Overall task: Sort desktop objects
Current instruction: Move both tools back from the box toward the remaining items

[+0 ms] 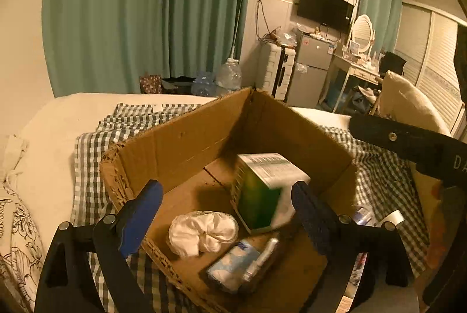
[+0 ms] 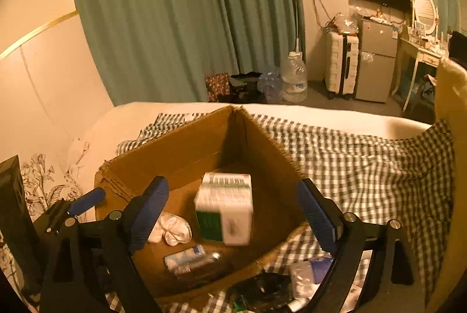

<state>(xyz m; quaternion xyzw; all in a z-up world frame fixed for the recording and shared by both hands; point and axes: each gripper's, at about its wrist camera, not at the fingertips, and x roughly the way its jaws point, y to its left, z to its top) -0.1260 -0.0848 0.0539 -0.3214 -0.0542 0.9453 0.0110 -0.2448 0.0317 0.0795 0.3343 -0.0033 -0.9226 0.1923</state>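
An open cardboard box [image 1: 181, 138] [image 2: 181, 149] sits on a checked cloth on a bed. Inside it a green and white carton [image 1: 262, 190] [image 2: 224, 211] appears blurred and tilted, free of both grippers. Also in the box are a crumpled white cloth [image 1: 201, 234] [image 2: 172, 230], a blue and white tissue pack [image 1: 233, 263] [image 2: 182, 256] and a small tube [image 1: 262, 257] [image 2: 204, 259]. My left gripper [image 1: 227, 213] is open and empty above the box's near side. My right gripper [image 2: 233, 213] is open and empty above the box, around the carton without touching it.
Loose small items [image 2: 292, 283] lie on the checked cloth [image 2: 364, 173] by the box's near right corner. The right gripper's arm [image 1: 408, 141] crosses the left wrist view at right. A pillow [image 1: 408, 103] sits at the right. Curtains, a fridge and water bottles stand beyond the bed.
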